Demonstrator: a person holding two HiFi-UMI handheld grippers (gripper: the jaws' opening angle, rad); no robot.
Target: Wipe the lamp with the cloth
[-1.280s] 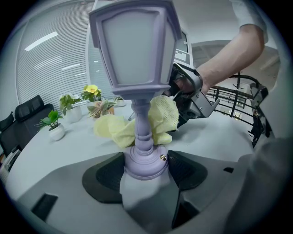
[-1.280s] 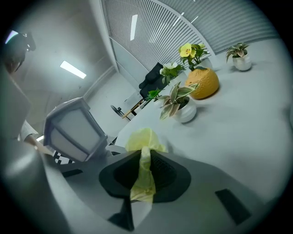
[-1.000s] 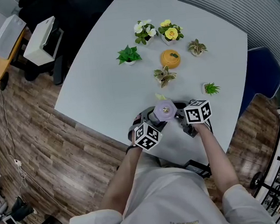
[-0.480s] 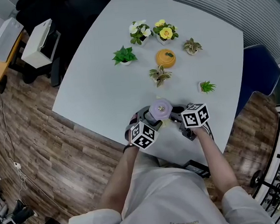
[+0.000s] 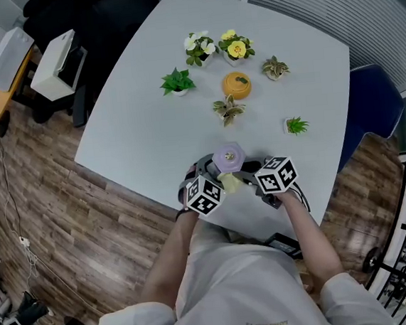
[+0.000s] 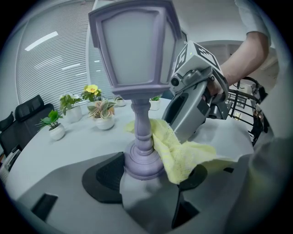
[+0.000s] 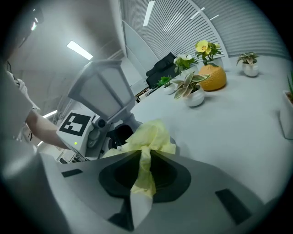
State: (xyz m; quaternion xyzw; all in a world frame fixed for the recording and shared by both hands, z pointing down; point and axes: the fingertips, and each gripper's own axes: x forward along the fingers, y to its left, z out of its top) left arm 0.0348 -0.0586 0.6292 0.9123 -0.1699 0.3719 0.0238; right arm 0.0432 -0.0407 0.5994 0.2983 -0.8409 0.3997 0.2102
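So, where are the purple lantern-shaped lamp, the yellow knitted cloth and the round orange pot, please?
purple lantern-shaped lamp (image 6: 141, 121): left gripper view, on its thin stem.
yellow knitted cloth (image 7: 153, 137): right gripper view, on its bunched middle.
round orange pot (image 5: 237, 85): head view, on its top.

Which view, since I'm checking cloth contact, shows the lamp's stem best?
The left gripper view: the lamp fills it, lantern head to base, with the cloth against its stem. The head view shows only the lamp's top; the right gripper view, its dim lantern head.
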